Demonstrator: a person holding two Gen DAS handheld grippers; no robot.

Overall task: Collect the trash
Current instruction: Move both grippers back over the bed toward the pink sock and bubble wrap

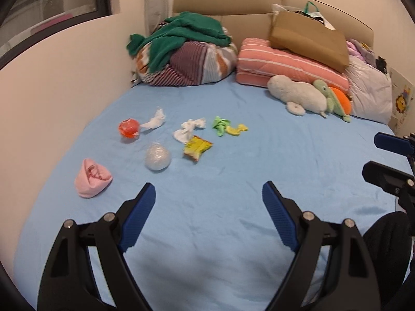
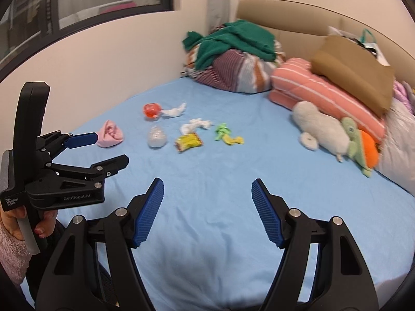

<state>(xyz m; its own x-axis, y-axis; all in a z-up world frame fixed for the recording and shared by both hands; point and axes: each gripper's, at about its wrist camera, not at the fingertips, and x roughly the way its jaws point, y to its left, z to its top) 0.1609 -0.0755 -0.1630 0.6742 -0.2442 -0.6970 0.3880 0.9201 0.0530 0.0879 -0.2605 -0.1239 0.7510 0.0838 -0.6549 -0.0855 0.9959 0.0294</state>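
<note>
Left gripper (image 1: pixel 208 194) spread wide, nothing between its blue pads, hovering over the near part of the bed (image 1: pixel 233 233). Right gripper (image 2: pixel 207 189) likewise wide open and empty, held a little to the right of the left one; in the right wrist view the left tool appears side-on at the left edge with its fingers parted.

Trash lies in a loose cluster on the blue sheet, left of centre, well ahead of both grippers:
- pink wad (image 1: pixel 92 177), nearest, far left
- clear plastic ball (image 1: pixel 157 158), just right of it and farther
- yellow wrapper (image 1: pixel 196 148), beside the ball
- orange ball (image 1: pixel 129 128) touching a white tissue (image 1: pixel 154 121), farther back
- second white tissue (image 1: pixel 188 129), its lower end reaching the wrapper
- green-and-yellow scrap (image 1: pixel 228 127), rightmost

No bin or bag for the trash is visible near the grippers; a brown paper bag (image 1: pixel 308 40) sits on the pink folded quilt (image 1: pixel 285 63) at the headboard, purpose unclear.

Judgement: approach stage, no grasp begun. Start with the nearest piece. Come down from above with the fingers straddling it and close low, since soft sheet bunches easily. The plastic ball looks likely to roll or squirt out, so centre on it. Pinch the flat wrapper by a raised edge. Avoid catching two pieces together where the tissues touch their neighbours.
</note>
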